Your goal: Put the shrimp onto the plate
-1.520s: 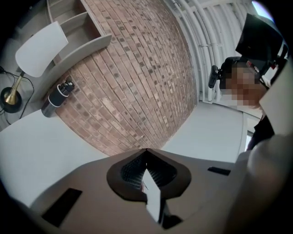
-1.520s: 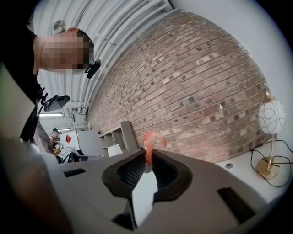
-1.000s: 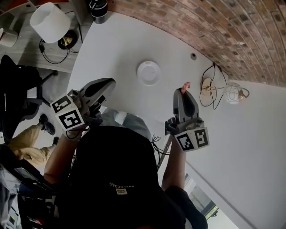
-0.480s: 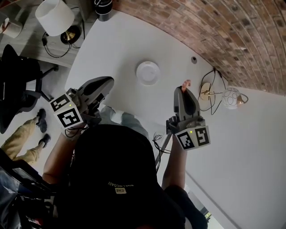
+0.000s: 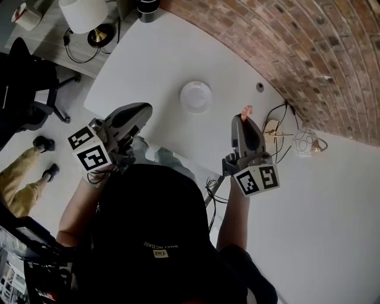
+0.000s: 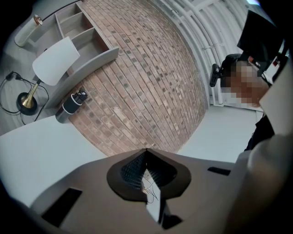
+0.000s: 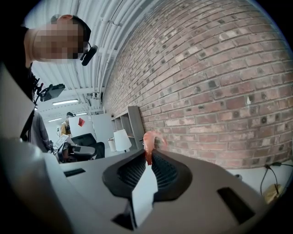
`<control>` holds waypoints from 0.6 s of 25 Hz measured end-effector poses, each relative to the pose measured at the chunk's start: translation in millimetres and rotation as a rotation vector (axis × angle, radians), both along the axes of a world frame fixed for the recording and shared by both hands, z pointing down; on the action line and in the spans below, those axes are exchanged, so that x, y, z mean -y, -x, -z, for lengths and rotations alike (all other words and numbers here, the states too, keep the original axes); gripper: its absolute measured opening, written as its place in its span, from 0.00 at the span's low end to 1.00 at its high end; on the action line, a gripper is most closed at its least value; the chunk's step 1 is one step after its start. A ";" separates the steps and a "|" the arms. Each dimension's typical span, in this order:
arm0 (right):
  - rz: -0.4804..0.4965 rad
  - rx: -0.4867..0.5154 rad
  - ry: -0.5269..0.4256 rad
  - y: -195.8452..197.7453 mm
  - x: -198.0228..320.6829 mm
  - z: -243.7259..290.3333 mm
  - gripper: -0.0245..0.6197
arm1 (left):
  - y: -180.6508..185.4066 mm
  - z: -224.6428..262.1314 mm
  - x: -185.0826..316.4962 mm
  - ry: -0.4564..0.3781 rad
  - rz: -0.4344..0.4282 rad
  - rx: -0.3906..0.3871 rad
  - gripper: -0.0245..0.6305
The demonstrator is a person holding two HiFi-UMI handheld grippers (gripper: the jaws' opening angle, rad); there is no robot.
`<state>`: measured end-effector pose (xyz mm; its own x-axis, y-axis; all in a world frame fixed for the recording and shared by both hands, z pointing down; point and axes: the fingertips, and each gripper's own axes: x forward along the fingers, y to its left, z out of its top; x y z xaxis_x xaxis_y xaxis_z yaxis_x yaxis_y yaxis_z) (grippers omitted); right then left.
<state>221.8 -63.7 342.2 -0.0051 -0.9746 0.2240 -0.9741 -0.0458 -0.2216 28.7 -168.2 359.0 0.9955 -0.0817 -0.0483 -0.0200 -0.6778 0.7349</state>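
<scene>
White curved tabletop point(image 5: 148, 65) under a red brick wall point(image 5: 309, 47). Right claw point(image 7: 149, 157): jaws pinched on one end of a small pink shrimp point(image 7: 150, 138), whose body curls up past the tips. Left claw point(image 6: 146, 153): jaws closed together, raised beside the tabletop's near edge. Small round white plate point(image 5: 196, 97): on the tabletop, beyond and between the two claws, well apart from the shrimp. White-shaded lamp point(image 5: 83, 13): beyond the tabletop's far left edge

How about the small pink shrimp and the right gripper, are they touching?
Touching. In the right gripper view, the right gripper clamps the small pink shrimp between its jaws.
</scene>
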 end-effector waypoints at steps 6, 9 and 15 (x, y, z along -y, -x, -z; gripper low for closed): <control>0.063 0.000 0.082 -9.5 14.4 -26.7 0.10 | 9.7 -5.9 0.1 0.013 0.068 0.014 0.04; 0.095 0.006 0.131 -13.7 24.3 -43.5 0.10 | 16.1 -11.0 -0.7 0.020 0.103 0.024 0.04; 0.156 0.002 0.265 -23.2 43.6 -89.2 0.10 | 32.3 -19.7 3.5 0.039 0.178 0.045 0.04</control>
<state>245.0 -107.3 431.3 -0.1506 -0.8698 0.4698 -0.9735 0.0476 -0.2238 -3.7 -171.7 378.7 0.9663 -0.2576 0.0023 -0.1702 -0.6316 0.7564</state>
